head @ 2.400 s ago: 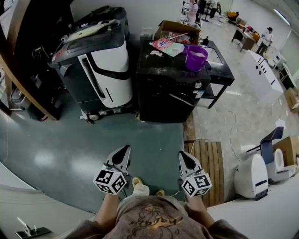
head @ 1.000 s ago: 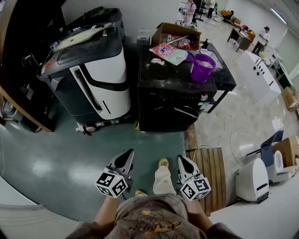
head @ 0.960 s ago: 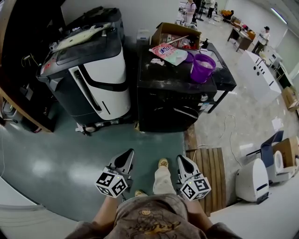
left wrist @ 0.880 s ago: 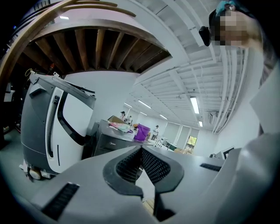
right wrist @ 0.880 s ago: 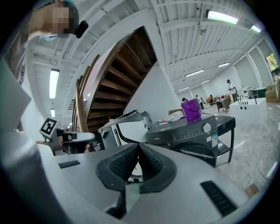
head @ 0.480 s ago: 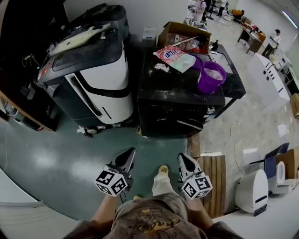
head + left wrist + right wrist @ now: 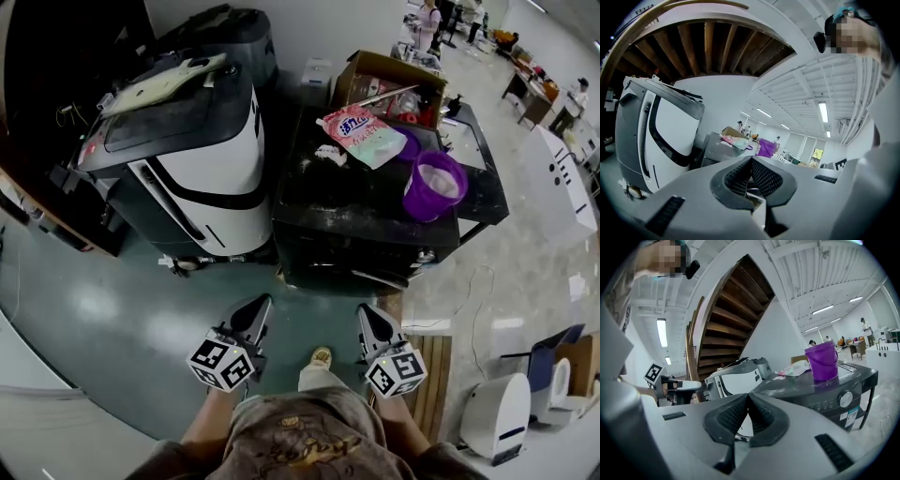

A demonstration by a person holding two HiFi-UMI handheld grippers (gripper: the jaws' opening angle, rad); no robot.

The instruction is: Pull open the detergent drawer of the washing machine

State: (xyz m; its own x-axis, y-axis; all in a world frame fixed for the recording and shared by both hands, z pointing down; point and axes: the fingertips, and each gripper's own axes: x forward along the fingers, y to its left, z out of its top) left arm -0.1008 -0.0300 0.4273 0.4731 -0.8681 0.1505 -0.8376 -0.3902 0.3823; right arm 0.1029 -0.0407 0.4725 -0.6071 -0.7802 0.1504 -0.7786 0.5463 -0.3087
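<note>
Grippers: left gripper point(image 7: 256, 312) and right gripper point(image 7: 368, 319) both closed, nothing between the jaws | Target: black washing machine point(image 7: 349, 208) far centre, purple bucket point(image 7: 433, 185) on top; drawer not made out on its front panel point(image 7: 833, 402) | Handling: likely light rigid plastic, slides stiffly; hook front lip, pull straight.

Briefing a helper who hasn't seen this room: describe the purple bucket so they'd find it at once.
Start at the black washing machine in the middle, right of the white-and-black machine. On its top, near the right edge, stands the purple bucket, upright and open, unlike the flat printed bag lying beside it.
</note>
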